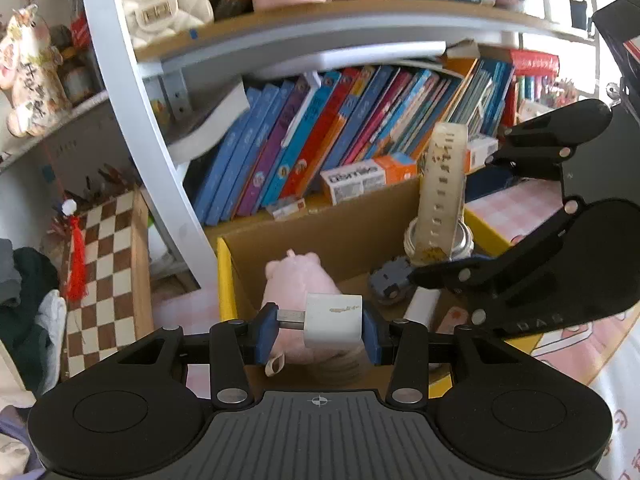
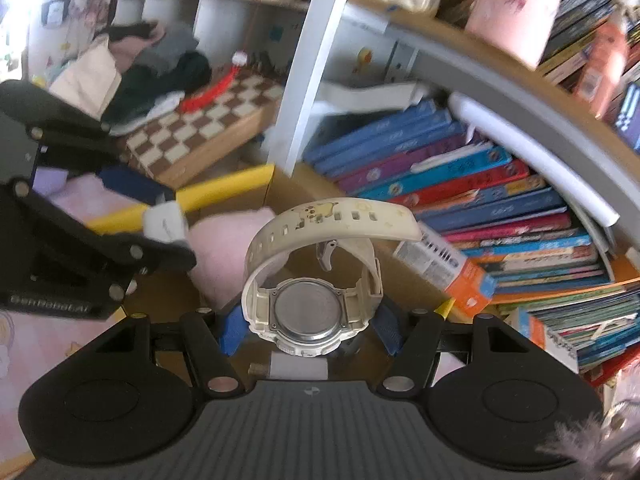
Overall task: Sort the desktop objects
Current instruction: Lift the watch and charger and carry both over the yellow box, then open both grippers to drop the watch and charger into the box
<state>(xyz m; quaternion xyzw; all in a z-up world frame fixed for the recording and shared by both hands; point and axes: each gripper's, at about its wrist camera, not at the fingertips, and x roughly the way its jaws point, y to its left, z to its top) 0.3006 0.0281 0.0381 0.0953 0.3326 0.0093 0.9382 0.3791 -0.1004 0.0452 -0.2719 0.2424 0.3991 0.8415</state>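
Cardboard box (image 1: pixel 352 236): I see pink plush pig (image 1: pixel 296 280), toy car (image 1: pixel 390 284) at 3 o'clock. My left gripper (image 1: pixel 320 330) clamps white charger plug (image 1: pixel 334 322); right gripper (image 2: pixel 310 330) clamps white wristwatch (image 2: pixel 308 312).

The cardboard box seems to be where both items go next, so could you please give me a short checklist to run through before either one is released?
1. Left gripper clamped on the white charger: ok.
2. Right gripper clamped on the white watch case: ok.
3. Charger over the cardboard box: ok, the pink plush toy lies below it.
4. Watch over the box: ok.
5. Bare floor left in the box: cannot tell.
6. Grippers apart from each other: ok, though close.
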